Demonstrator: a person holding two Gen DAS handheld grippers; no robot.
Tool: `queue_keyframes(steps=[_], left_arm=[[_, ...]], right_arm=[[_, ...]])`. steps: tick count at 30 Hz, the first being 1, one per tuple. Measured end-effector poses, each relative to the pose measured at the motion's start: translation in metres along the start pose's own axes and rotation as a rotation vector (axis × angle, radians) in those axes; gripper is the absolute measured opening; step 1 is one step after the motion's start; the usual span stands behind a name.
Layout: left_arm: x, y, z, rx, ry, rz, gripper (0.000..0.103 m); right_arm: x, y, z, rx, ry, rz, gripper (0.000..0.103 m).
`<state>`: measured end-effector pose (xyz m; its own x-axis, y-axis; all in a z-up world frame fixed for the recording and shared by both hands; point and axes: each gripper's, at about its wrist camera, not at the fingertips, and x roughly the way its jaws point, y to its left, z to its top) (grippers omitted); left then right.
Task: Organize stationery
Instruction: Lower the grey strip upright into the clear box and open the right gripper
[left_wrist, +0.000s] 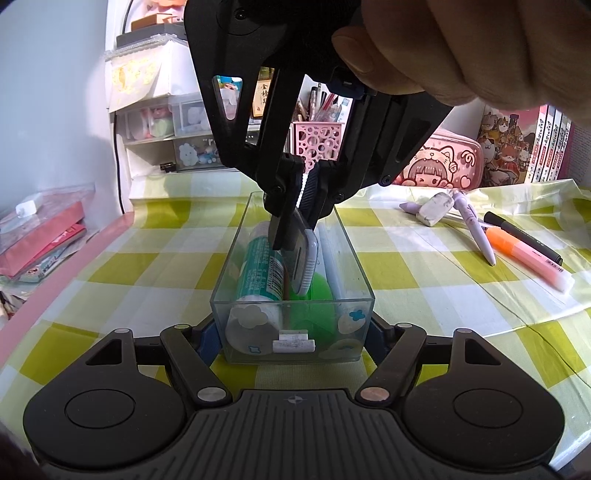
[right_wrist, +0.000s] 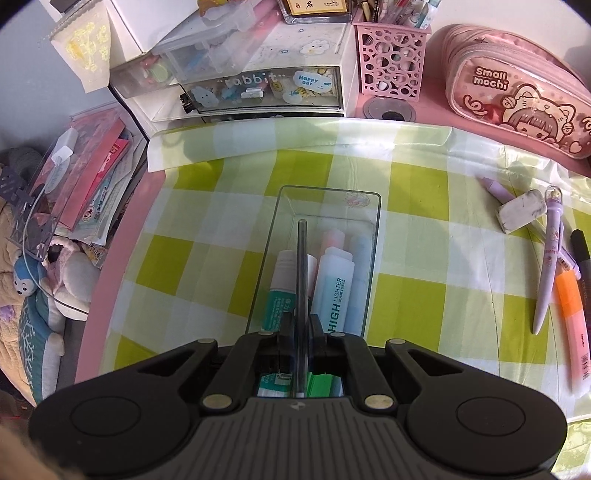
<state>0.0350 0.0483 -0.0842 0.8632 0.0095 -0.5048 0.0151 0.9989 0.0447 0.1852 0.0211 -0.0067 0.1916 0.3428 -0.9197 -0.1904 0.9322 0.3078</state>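
A: At lower centre of the left wrist view, the clear tray (left_wrist: 236, 254) was clamped at its near end by the left gripper (left_wrist: 291, 334).

B: Mid-frame, a flat grey-edged item (left_wrist: 304, 258) was pinched by the right gripper (left_wrist: 303, 192); release was best delayed until it was lowered beside the glue stick (left_wrist: 262, 269).

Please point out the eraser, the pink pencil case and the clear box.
eraser (right_wrist: 521, 215), right wrist view, top face.
pink pencil case (right_wrist: 517, 92), right wrist view, front side.
clear box (left_wrist: 291, 341), left wrist view, near wall.
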Motion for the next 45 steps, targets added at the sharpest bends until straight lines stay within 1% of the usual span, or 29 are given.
queue_keyframes(steps=[2,4,11,13,17,21,25,29,31,34,41,43,45], left_arm=[[-0.001,-0.001,0.0,0.011,-0.006,-0.003,0.073],[-0.002,-0.003,-0.001,0.027,-0.013,-0.003,0.073],[-0.002,-0.001,-0.002,0.028,-0.011,-0.015,0.073],[-0.002,-0.001,-0.002,0.031,-0.011,-0.016,0.074],[-0.002,-0.001,-0.002,0.033,-0.011,-0.015,0.074],[-0.002,-0.001,-0.002,0.031,-0.01,-0.017,0.074],[-0.002,-0.002,-0.002,0.033,-0.011,-0.014,0.074],[-0.002,-0.002,-0.002,0.032,-0.011,-0.016,0.074],[-0.002,-0.002,-0.002,0.032,-0.011,-0.015,0.074],[-0.001,-0.001,-0.002,0.033,-0.011,-0.017,0.074],[-0.001,-0.001,-0.002,0.033,-0.011,-0.016,0.074],[-0.001,-0.001,-0.002,0.033,-0.011,-0.016,0.074],[-0.002,-0.001,-0.002,0.033,-0.011,-0.016,0.074]], right_arm=[[0.0,0.004,-0.001,-0.031,0.032,0.018,0.0],[0.0,0.006,-0.004,-0.047,0.039,0.015,0.0],[-0.002,0.002,-0.003,-0.101,0.025,0.022,0.0],[-0.004,0.001,-0.006,-0.111,0.036,0.043,0.0],[-0.004,0.001,-0.011,-0.129,0.056,0.037,0.0],[-0.012,-0.004,-0.01,-0.123,0.02,0.06,0.0],[-0.017,0.001,-0.012,-0.169,-0.015,0.062,0.0],[-0.016,0.013,-0.017,-0.246,-0.05,0.026,0.0],[-0.009,0.017,-0.019,-0.289,-0.049,-0.001,0.0],[-0.005,0.018,-0.019,-0.31,-0.04,-0.01,0.0],[-0.016,0.008,-0.022,-0.31,-0.032,0.064,0.0],[-0.023,0.004,-0.022,-0.298,-0.052,0.102,0.0],[-0.033,-0.004,-0.022,-0.279,-0.093,0.142,0.0]])
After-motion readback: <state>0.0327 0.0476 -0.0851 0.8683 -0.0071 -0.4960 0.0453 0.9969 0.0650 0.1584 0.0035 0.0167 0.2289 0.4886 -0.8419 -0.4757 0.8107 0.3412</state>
